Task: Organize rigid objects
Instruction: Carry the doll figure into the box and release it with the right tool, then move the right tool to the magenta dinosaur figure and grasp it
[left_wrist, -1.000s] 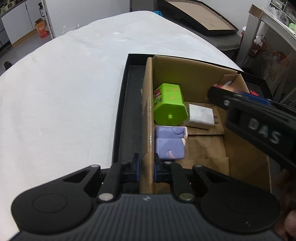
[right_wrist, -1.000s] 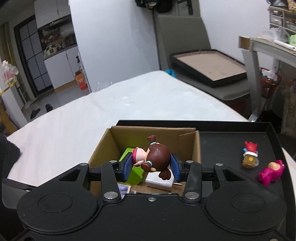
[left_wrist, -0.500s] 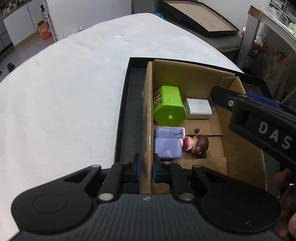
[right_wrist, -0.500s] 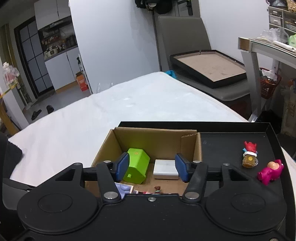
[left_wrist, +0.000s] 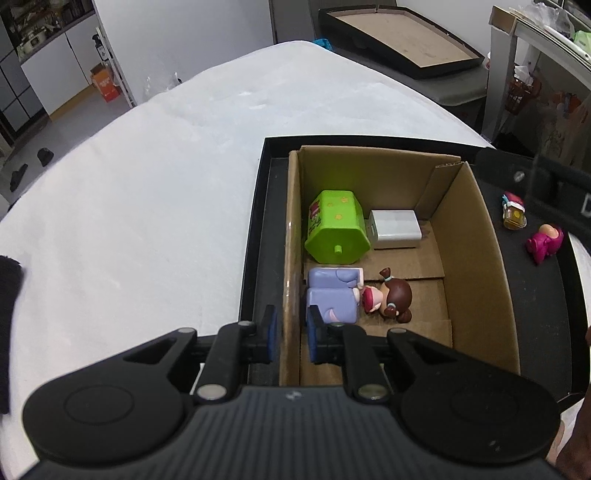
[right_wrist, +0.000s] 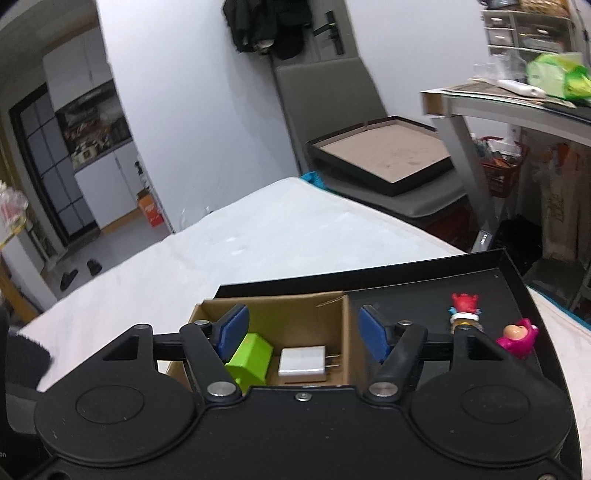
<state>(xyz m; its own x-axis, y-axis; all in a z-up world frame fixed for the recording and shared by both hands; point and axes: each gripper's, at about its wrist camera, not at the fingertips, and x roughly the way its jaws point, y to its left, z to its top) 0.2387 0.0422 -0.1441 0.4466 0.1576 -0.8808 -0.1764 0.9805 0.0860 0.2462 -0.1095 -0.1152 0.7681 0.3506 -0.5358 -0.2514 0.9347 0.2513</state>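
The left tool pinches the left wall of the cardboard box; if that grip slips, the box may slide in the black tray. The right tool hangs open and empty. Two small toys, red and pink, wait at the tray's right; a doll lies inside the box. White bed, cluttered room, shelf upper right.

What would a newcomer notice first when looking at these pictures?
The bright green toy house draws the eye first; it lies in the cardboard box beside a white charger, with a brown-haired doll nearer the camera. The left gripper pinches the box's side wall. Right of the box, on the black tray, lie a pink figure and a red-topped one.
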